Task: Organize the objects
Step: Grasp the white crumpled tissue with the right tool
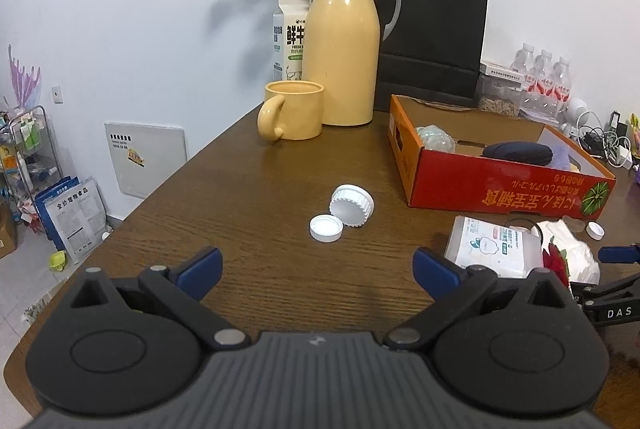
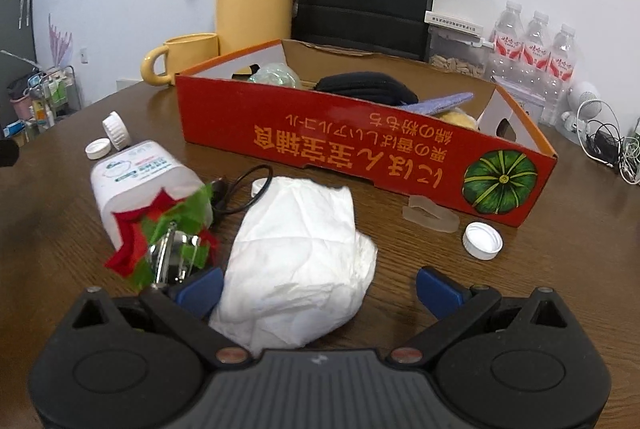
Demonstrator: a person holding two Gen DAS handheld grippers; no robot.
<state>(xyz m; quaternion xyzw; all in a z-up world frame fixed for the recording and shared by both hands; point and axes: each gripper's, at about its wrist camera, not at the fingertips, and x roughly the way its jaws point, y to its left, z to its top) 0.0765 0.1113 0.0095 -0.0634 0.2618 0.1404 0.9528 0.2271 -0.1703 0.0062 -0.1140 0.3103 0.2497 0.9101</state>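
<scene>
Red box [image 2: 360, 145] holding a dark pouch [image 2: 366, 87], a clear crumpled wrapper [image 2: 276, 75] and purple cloth [image 2: 440, 101]. Left gripper [image 1: 318, 271] wide over bare table [image 1: 248, 189] short of two white caps [image 1: 344, 213]; right gripper [image 2: 320, 289] wide around white tissue [image 2: 296, 269].

Milk carton [image 1: 289, 37]: "鲜牛", "FRESH". Right hand-held gripper [image 1: 616, 271] arm: "DAS". Red box [image 2: 360, 145]: Japanese print, upside down.

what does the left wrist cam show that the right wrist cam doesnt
Only the left wrist view shows the milk carton behind the yellow thermos, and the open left gripper over bare table.

Only the right wrist view shows the clear plastic piece by the red box, a black cable, and the open right gripper around the white tissue wad.

Both show the thermos, yellow mug, red box, two white caps, wipes pack and water bottles.
</scene>
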